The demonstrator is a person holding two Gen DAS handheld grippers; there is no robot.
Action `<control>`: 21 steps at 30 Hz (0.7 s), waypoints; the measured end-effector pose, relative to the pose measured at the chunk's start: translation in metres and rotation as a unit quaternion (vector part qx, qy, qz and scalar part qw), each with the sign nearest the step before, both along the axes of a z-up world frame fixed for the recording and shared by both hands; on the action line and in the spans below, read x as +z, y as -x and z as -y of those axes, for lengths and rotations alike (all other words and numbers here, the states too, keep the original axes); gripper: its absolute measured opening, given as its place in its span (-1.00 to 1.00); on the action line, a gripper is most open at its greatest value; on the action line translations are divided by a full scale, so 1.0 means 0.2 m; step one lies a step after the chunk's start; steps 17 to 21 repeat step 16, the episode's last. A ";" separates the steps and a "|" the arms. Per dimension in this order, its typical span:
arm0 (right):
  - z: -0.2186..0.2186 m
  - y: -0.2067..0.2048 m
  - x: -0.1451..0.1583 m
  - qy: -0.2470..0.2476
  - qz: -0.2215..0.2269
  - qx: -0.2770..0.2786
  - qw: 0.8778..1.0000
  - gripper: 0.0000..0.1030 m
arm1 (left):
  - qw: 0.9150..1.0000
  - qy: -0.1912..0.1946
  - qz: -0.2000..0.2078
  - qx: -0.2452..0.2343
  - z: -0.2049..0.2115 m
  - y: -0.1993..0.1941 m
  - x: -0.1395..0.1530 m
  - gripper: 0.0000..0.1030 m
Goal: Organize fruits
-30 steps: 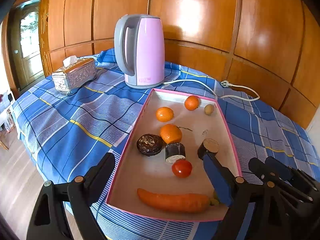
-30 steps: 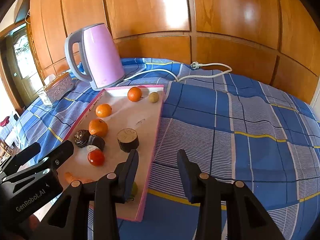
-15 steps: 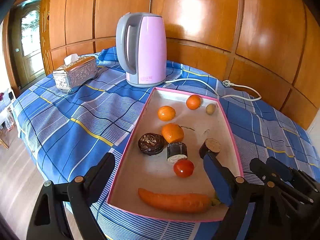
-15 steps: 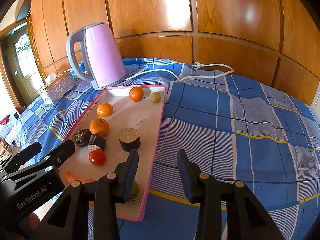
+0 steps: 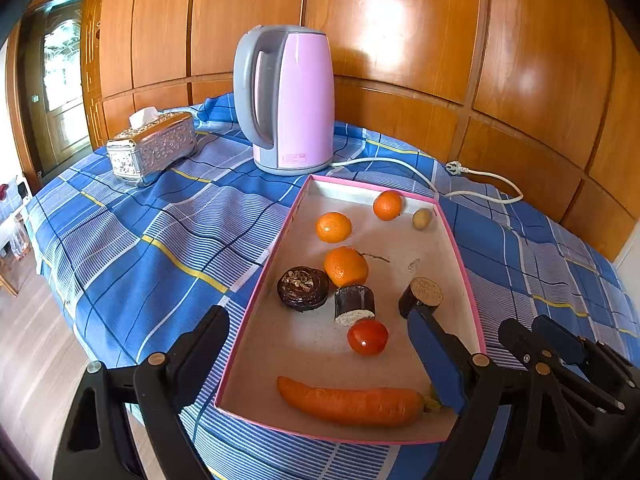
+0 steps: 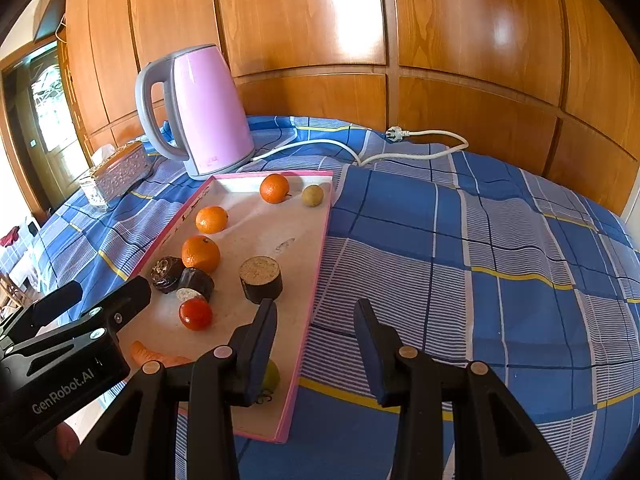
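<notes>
Left gripper (image 5: 318, 350), right gripper (image 6: 316, 340): agape, empty | shallow pink-rimmed tray (image 5: 262, 284): holds round orange tangerines (image 5: 346, 266), carrot, tomato | sorting stage: indeterminate

Bright daylight, sharp focus — glare on the wood panelling (image 5: 384, 20), fisheye-bent edges.

Left gripper (image 5: 316, 352): jaws spread wide, empty, level. Right gripper (image 6: 316, 334): jaws parted, empty, level, just right of the left gripper
</notes>
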State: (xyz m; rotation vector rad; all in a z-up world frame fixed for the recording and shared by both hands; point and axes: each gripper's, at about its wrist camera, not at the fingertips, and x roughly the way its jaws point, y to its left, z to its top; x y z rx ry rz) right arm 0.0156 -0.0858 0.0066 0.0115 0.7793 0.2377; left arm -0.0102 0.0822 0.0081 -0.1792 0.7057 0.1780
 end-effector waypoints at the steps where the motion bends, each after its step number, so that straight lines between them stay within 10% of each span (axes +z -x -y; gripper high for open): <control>1: 0.00 0.00 0.00 0.000 0.000 0.000 1.000 -0.21 | 1.000 0.000 0.000 0.000 0.00 0.00 0.00 0.77; 21: 0.02 -0.01 -0.01 -0.004 -0.005 -0.007 1.000 -0.21 | 1.000 -0.009 0.009 0.000 0.02 0.01 0.01 0.78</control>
